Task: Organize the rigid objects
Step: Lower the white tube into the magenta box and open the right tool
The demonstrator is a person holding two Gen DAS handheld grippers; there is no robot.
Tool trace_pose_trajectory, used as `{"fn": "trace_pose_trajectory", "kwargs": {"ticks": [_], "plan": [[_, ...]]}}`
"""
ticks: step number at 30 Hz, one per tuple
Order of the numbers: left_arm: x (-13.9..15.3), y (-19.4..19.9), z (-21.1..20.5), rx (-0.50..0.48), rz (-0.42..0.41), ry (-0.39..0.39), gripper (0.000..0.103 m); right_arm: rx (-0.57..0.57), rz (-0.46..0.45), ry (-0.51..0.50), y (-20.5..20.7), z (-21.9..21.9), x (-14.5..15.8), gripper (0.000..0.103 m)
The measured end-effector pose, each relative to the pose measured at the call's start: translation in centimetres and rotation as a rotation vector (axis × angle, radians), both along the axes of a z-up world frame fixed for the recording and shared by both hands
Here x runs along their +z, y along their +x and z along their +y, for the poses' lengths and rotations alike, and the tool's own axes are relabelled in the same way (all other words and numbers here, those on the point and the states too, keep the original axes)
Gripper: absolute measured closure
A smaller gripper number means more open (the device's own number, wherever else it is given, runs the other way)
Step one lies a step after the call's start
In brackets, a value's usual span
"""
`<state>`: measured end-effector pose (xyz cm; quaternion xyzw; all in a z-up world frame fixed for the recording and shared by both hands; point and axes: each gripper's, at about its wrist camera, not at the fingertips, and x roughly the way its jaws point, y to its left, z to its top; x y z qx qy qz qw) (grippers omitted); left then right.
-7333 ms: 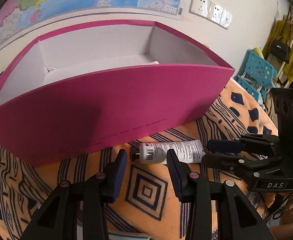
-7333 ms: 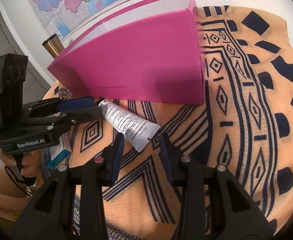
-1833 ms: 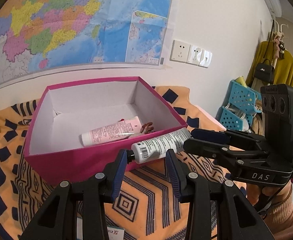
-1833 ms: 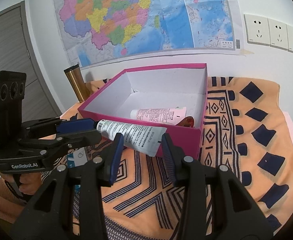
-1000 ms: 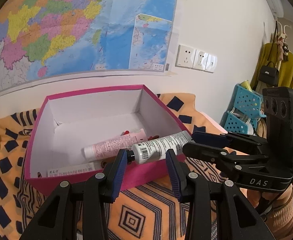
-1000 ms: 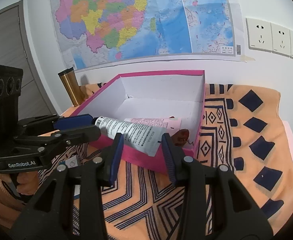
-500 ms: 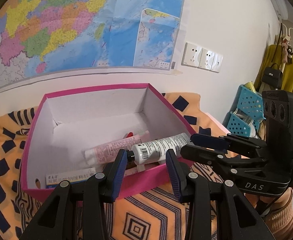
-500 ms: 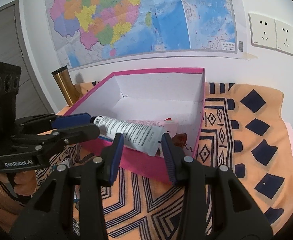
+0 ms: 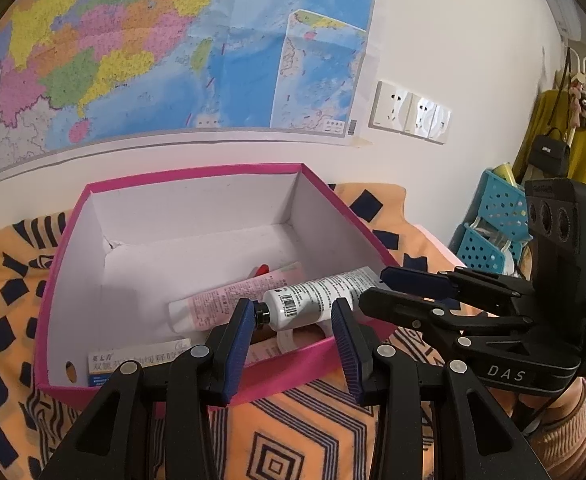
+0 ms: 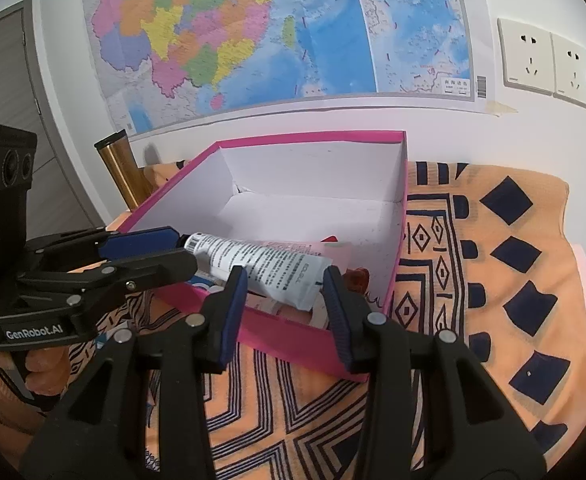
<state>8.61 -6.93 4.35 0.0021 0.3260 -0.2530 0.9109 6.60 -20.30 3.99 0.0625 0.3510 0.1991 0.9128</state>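
Pink box [image 9: 301,368] | white tube [image 9: 317,300] between both tools, seemingly pinched

Magenta cardboard box [image 9: 293,376] (white inside); white plastic tube [image 9: 317,296], black print; orange tablecloth [image 10: 513,280], navy geometric pattern.

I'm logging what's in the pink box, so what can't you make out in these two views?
Left wrist: the printed carton is half covered by the left gripper.
Right wrist: the brown item is unidentifiable, partly behind the right gripper.
Both: things under the white tube.
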Motion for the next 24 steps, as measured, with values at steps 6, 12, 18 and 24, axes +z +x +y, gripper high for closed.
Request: {"fn": "trace_pose_trajectory", "kwargs": {"ticks": [6, 12, 18, 24], "plan": [[-0.3, 0.6, 0.0, 0.001, 0.013, -0.004, 0.063, -0.001, 0.001, -0.006, 0.2, 0.0, -0.1, 0.061], [-0.4, 1.0, 0.0, 0.006, 0.019, -0.001, 0.063, -0.002, 0.002, -0.009, 0.6, -0.1, -0.2, 0.061], [-0.7, 1.7, -0.1, 0.011, 0.035, -0.003, 0.063, -0.001, 0.006, -0.022, 1.2, -0.1, -0.3, 0.061], [-1.3, 2.6, -0.1, 0.014, 0.066, -0.004, 0.063, 0.000, 0.013, -0.049, 1.5, 0.2, -0.5, 0.061]]}}
